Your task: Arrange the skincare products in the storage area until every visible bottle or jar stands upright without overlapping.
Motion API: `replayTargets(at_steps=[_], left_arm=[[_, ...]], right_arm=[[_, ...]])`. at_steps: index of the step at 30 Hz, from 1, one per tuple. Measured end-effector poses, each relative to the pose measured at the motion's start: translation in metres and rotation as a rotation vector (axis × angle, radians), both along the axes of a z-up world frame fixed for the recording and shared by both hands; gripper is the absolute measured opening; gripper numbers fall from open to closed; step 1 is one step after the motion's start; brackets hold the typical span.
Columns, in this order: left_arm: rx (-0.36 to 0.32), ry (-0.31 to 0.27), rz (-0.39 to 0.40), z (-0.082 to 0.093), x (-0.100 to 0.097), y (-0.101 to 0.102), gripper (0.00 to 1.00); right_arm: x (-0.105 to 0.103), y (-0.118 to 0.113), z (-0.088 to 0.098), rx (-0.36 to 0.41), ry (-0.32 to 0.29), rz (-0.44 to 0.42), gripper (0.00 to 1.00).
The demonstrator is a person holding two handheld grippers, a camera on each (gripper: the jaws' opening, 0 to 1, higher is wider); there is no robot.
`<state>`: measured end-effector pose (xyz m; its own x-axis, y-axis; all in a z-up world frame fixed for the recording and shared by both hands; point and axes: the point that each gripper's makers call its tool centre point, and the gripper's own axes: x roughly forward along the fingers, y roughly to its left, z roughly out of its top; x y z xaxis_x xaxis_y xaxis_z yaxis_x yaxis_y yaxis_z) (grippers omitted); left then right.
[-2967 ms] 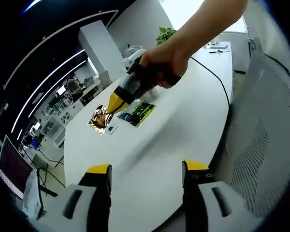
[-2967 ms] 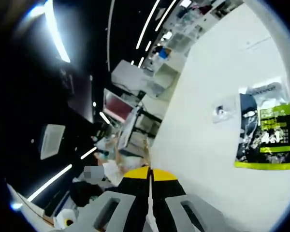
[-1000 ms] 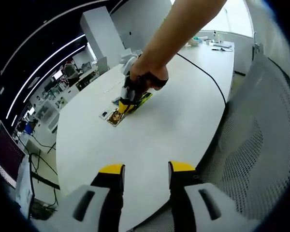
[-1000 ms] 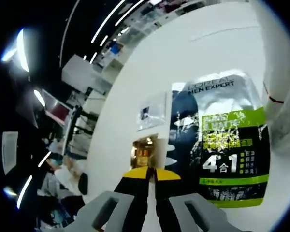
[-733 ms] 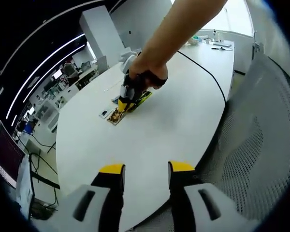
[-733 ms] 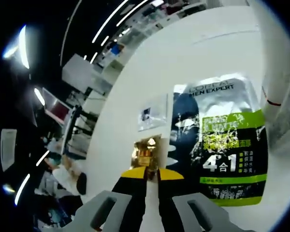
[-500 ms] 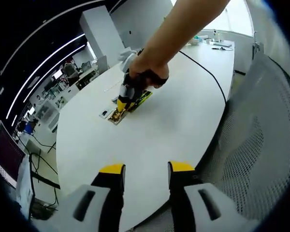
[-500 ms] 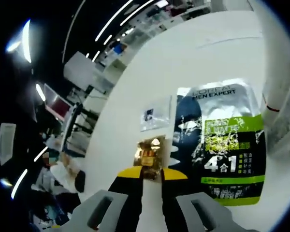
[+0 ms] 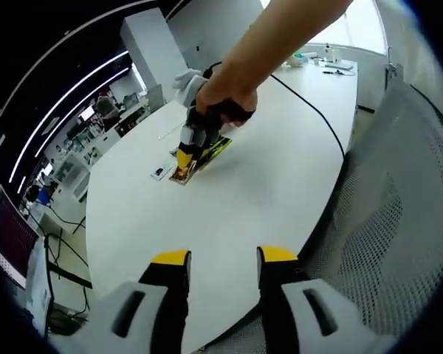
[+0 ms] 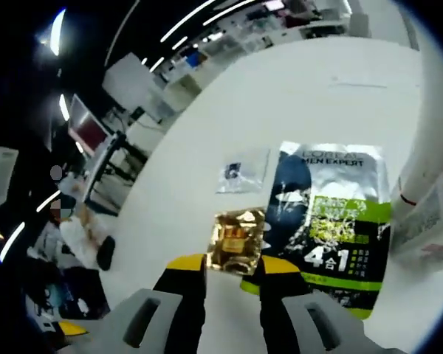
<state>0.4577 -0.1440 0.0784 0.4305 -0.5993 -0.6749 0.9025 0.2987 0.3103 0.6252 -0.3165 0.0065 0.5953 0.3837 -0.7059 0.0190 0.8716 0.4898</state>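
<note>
long white table (image 9: 280,169), grey mesh chair (image 9: 395,221) beside it, dark ceiling with light strips (image 9: 66,99)

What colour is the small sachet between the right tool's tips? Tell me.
Shiny gold sachet, clearest in the right gripper view.

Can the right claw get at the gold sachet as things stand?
Probably yes. The right claw stands open with the gold sachet just ahead of its tips, lying flat on the white table, nothing between them.
</note>
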Motion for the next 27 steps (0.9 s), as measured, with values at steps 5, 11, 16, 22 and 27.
replayTargets(at_steps=[5, 11, 16, 22, 27], left_arm=[[0.001, 0.000, -0.001, 0.000, 0.000, 0.000, 0.32], [0.005, -0.001, 0.000, -0.001, 0.000, 0.001, 0.32], [0.005, 0.000, 0.001, -0.001, 0.000, 0.000, 0.32], [0.012, 0.003, -0.013, -0.002, -0.003, -0.001, 0.32], [0.018, 0.007, -0.013, -0.003, -0.003, 0.000, 0.32]], right_arm=[[-0.004, 0.005, -0.001, -0.042, 0.008, 0.085, 0.26], [-0.007, 0.002, 0.002, -0.194, -0.017, 0.242, 0.28], [-0.017, -0.001, 0.005, -0.217, -0.037, 0.285, 0.27], [-0.024, 0.006, 0.001, -0.171, -0.032, 0.323, 0.29], [-0.009, 0.014, 0.003, -0.157, -0.042, 0.314, 0.30]])
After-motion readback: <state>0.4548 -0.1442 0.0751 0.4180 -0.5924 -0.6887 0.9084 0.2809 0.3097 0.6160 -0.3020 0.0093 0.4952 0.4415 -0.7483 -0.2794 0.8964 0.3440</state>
